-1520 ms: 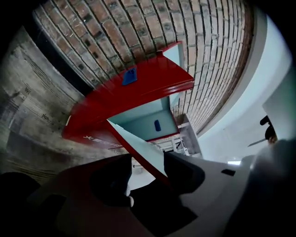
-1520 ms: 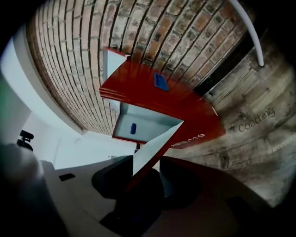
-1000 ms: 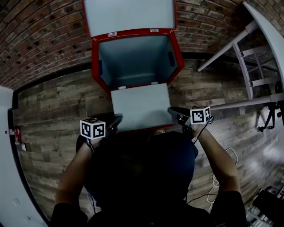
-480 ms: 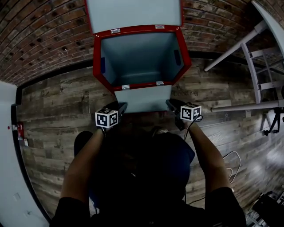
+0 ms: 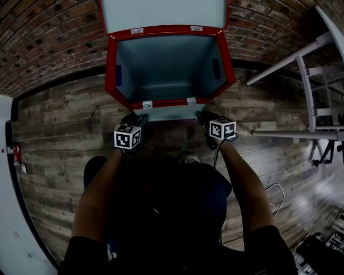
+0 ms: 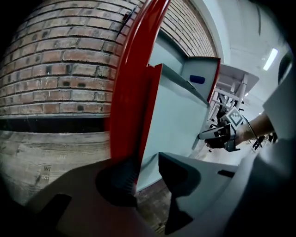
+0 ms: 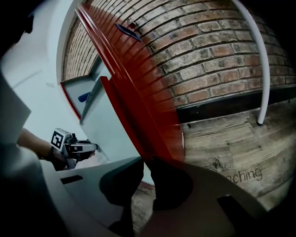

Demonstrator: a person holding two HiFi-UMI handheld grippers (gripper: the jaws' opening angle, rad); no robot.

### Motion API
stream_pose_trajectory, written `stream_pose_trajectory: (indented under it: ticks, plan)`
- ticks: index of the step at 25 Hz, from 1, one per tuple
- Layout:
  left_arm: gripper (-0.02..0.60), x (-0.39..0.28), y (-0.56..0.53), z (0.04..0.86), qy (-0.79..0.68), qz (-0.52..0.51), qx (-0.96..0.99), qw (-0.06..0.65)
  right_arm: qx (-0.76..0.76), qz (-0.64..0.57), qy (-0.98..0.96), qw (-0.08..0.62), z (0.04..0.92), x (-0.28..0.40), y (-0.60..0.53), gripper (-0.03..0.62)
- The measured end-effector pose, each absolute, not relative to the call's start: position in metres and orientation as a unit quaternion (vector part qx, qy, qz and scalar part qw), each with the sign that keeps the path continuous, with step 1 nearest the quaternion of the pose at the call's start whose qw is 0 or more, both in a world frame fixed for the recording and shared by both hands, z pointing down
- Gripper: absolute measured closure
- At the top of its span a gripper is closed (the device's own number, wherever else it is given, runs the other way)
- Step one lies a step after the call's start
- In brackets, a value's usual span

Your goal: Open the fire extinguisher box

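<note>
in head view alone, box hinges (image 5: 147, 104)

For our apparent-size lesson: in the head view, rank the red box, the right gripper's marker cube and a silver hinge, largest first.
1. Red box.
2. Right gripper's marker cube.
3. Silver hinge; the two hinges look alike.

box (image 5: 166, 64) on floor (image 5: 59, 129) by brick wall (image 5: 48, 43); lid (image 5: 161, 13) up behind, front flap (image 5: 172, 111) down before it.
</note>
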State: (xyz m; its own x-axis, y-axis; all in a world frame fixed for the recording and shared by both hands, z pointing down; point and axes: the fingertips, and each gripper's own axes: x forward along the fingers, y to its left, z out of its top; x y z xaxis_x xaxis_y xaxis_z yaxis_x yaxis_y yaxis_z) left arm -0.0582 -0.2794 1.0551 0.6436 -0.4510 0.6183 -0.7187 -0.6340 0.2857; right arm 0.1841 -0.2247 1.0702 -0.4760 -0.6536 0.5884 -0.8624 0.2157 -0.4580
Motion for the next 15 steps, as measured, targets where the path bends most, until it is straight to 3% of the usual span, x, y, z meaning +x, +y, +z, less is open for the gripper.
stream_pose_trajectory:
  ticks: [8, 12, 15]
  plan:
    - [0.389, -0.061, -0.274, 1.058, -0.360, 0.288, 0.854, 0.241, 0.531, 0.381, -0.731, 0.196, 1.056, 0.186, -0.223, 0.549]
    - [0.389, -0.088, -0.262, 1.055, -0.371, 0.312, 0.834, 0.262, 0.550, 0.386, -0.718, 0.180, 1.052, 0.210, -0.190, 0.549]
    - [0.390, -0.103, -0.251, 1.024, -0.366, 0.266, 0.834, 0.316, 0.599, 0.352, -0.711, 0.112, 0.990, 0.253, -0.176, 0.550]
